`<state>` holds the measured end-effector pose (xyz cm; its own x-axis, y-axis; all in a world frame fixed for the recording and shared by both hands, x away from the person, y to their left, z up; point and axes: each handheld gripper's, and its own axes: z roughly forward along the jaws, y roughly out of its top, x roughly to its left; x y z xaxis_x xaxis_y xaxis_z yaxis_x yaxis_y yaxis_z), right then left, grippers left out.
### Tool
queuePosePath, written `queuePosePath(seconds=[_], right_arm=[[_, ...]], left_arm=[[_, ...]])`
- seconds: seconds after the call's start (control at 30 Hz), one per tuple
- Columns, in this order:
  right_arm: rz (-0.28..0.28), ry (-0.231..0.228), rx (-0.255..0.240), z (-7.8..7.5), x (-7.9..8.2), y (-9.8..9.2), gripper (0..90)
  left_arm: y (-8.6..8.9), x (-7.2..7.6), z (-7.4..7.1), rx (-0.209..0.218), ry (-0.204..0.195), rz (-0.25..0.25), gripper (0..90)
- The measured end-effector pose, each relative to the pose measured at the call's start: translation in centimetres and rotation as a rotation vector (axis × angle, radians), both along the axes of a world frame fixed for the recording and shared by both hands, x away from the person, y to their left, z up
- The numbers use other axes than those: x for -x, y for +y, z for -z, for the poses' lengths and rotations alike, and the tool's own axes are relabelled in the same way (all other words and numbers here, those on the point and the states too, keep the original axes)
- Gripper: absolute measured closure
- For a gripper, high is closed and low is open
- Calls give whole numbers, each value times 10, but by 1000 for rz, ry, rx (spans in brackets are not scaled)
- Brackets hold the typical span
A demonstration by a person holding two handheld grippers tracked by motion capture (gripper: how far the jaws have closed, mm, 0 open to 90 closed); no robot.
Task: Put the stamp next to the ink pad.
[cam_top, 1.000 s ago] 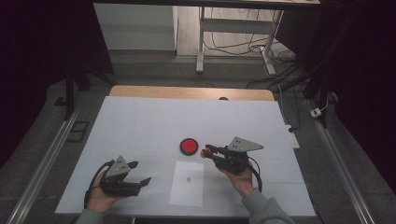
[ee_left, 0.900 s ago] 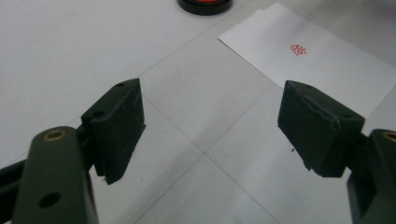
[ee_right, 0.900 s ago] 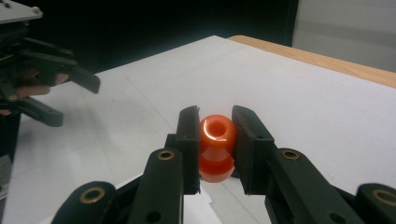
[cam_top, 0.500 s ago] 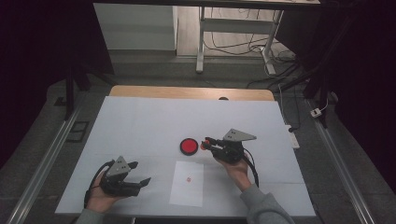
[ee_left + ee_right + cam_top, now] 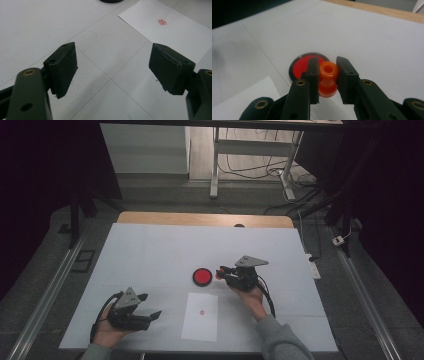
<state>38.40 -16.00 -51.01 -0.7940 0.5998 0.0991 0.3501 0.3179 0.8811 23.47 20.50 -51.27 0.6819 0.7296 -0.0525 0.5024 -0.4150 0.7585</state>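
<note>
My right gripper (image 5: 220,272) is shut on a small orange stamp-like knob (image 5: 328,71), held just right of a round red pad with a black rim (image 5: 202,276). In the right gripper view the knob sits squeezed between both pads, and the red pad (image 5: 300,67) lies just beyond and to the left. A white sheet of paper (image 5: 200,320) with a small red mark (image 5: 202,311) lies in front of the pad. My left gripper (image 5: 151,305) rests near the table's front left, open, with nothing between its jaws; its own view shows the paper (image 5: 180,35) ahead.
The table is covered with a white mat (image 5: 150,255), with a wooden edge (image 5: 200,218) at the back. Beyond it are a dark floor, a metal desk frame (image 5: 215,165) and cables. A power strip (image 5: 313,268) lies off the table's right edge.
My right gripper has carried the orange knob to the left and slightly down, closer to the red pad. The left gripper has stayed where it was.
</note>
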Motion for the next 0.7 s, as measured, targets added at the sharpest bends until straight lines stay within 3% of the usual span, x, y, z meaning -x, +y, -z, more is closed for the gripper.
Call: queuePosePath(seconds=[0.27,0.7], right_arm=[[1,26,100,11,0,6,722],[0,38,166,17,2,8,717]], left_arm=[[1,-1,1,-2,5,-2,230],[2,-1,1,-4,8,-6,229]])
